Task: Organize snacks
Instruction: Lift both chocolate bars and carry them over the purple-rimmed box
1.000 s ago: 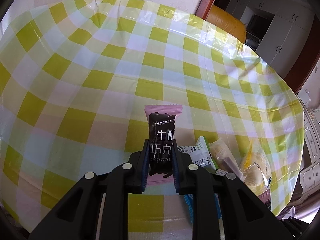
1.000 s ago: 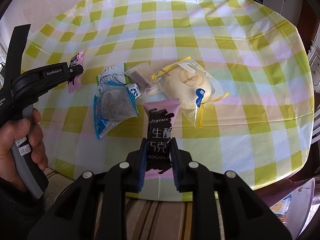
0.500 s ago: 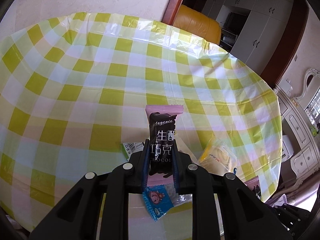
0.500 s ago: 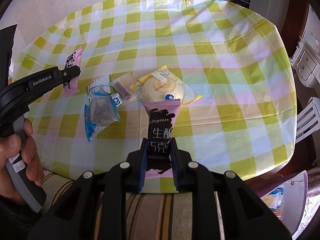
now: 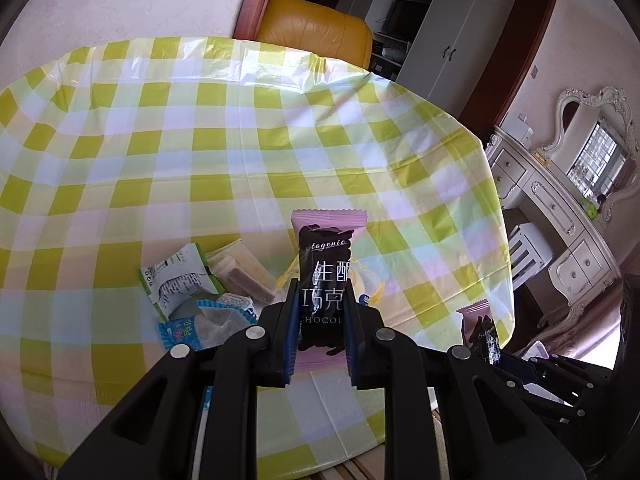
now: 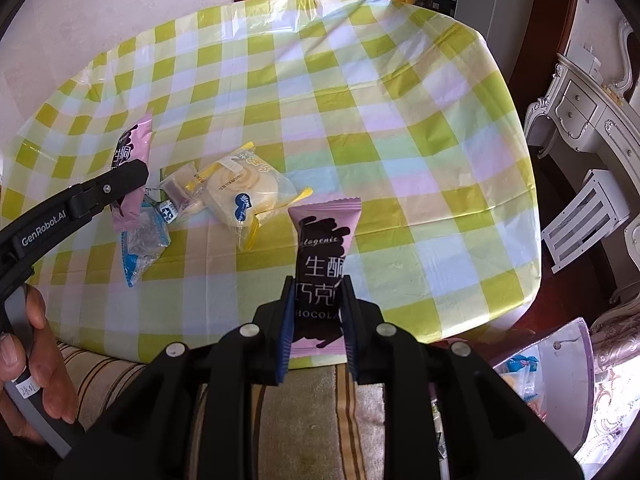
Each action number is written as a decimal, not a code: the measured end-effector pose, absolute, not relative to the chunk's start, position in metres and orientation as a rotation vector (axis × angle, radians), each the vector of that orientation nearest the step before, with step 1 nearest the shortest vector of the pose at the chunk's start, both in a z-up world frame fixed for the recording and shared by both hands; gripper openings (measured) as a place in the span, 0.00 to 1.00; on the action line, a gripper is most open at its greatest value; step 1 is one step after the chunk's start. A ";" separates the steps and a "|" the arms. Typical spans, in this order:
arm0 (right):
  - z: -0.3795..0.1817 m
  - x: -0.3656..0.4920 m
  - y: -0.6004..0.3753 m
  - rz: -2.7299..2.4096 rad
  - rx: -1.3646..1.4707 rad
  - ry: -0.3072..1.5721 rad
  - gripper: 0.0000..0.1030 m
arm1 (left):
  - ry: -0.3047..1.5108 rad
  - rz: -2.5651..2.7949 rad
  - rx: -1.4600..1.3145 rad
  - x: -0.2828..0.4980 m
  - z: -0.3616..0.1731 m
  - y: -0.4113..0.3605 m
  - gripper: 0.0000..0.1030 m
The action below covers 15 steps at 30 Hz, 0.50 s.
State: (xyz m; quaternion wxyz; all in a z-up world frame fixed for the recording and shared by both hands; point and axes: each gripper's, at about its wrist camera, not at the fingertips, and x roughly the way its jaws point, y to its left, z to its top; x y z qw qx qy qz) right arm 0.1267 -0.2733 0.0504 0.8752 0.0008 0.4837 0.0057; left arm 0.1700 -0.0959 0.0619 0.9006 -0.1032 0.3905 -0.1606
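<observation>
Fingers point(image 5: 291, 330) of the left gripper point(image 5: 322, 332) are pinching a pink chocolate bar point(image 5: 326, 280) low on its smooth, light, crinkly wrapper above the table's near edge, and the right gripper point(image 6: 316, 320) is clamping its own pink bar point(image 6: 322, 268) likewise over the near edge.
</observation>
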 end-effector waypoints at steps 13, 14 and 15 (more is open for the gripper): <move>0.038 0.108 -0.336 -0.117 0.044 1.041 0.21 | 0.868 -0.525 -0.110 0.147 0.057 -0.169 0.18; 0.036 0.106 -0.342 -0.129 0.047 1.045 0.21 | 0.873 -0.539 -0.100 0.144 0.056 -0.175 0.18; 0.034 0.103 -0.347 -0.139 0.051 1.050 0.21 | 0.878 -0.553 -0.090 0.142 0.055 -0.181 0.18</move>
